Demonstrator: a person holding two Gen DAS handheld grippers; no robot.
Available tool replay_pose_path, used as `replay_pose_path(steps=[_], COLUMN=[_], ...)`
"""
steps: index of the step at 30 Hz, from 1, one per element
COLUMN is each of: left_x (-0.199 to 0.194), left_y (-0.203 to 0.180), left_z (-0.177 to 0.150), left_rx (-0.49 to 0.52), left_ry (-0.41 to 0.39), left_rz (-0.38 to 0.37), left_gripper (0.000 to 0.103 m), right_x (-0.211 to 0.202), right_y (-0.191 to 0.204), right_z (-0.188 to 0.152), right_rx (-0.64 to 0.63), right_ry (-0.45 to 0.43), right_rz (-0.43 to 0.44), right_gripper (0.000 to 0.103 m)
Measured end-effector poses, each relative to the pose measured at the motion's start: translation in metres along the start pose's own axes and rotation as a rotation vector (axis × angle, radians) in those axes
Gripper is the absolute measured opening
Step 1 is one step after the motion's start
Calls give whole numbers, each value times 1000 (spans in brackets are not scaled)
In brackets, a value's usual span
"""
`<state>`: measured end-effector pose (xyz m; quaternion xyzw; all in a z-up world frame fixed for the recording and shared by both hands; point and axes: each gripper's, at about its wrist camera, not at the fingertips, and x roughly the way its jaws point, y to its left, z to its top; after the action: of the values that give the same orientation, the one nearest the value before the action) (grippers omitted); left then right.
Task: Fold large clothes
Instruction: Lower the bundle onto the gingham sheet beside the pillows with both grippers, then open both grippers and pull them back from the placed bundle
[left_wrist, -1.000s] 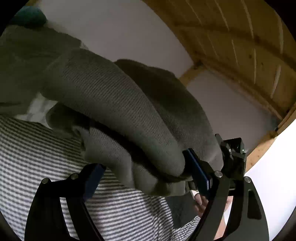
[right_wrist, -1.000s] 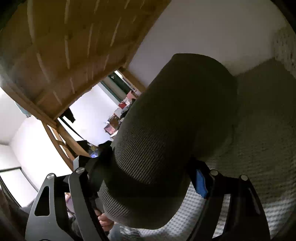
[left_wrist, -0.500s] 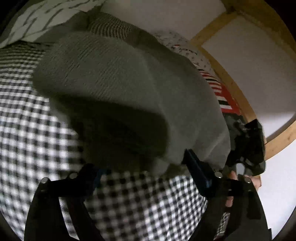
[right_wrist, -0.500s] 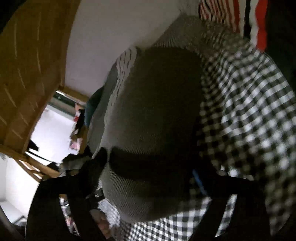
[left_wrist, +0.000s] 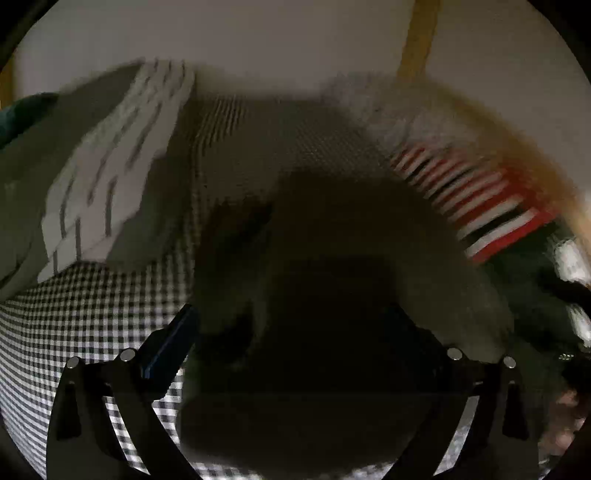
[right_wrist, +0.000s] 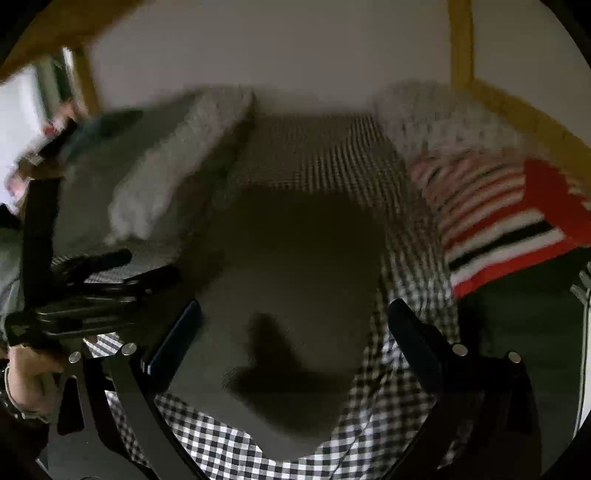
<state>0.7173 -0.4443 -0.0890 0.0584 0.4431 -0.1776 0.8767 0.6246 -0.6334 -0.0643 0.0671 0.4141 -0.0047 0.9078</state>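
Observation:
A folded dark grey knit garment (left_wrist: 332, 240) lies on the black-and-white checked bedspread (left_wrist: 74, 314). It fills the space between the fingers of my left gripper (left_wrist: 295, 332), whose jaws are opening; the picture is blurred and dark there. In the right wrist view the same garment (right_wrist: 295, 258) rests flat on the bedspread (right_wrist: 229, 454). My right gripper (right_wrist: 293, 332) straddles its near end with jaws opening. Its right finger stands apart from the cloth and its left finger is beside the cloth's edge.
A pale patterned pillow (left_wrist: 110, 166) and grey bedding lie at the left. Red, white and black striped cloth (right_wrist: 498, 229) is piled at the right. A wall and wooden frame (right_wrist: 461, 44) close off the far side. A hand (right_wrist: 29, 373) holds the left tool.
Both cameras have swung down from the wooden ceiling to the bed. The grey garment came down with them onto the checked bedspread, and both pairs of jaws have spread wider.

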Motion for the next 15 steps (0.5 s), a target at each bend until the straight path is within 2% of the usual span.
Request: replay_pose_path(steps=[1, 2, 4, 6, 8, 15], left_x=[23, 40, 51, 48, 51, 43], left_y=[3, 7, 23, 31, 33, 26], left_z=[-9, -16, -34, -42, -47, -43], left_rx=[27, 26, -8, -32, -41, -64], left_ry=[56, 68, 46, 4, -27, 3], left_rz=[-7, -33, -72, -131, -157, -128], left_gripper=[98, 99, 99, 99, 99, 99], right_x=[19, 28, 46, 49, 50, 53], right_y=[6, 10, 14, 13, 9, 17], right_z=[-5, -12, -30, -44, -55, -51], right_rx=[10, 10, 42, 54, 84, 140], right_ry=[66, 104, 137, 100, 67, 25], right_rz=[-27, -33, -2, -16, -15, -52], right_gripper=[99, 99, 99, 100, 100, 100])
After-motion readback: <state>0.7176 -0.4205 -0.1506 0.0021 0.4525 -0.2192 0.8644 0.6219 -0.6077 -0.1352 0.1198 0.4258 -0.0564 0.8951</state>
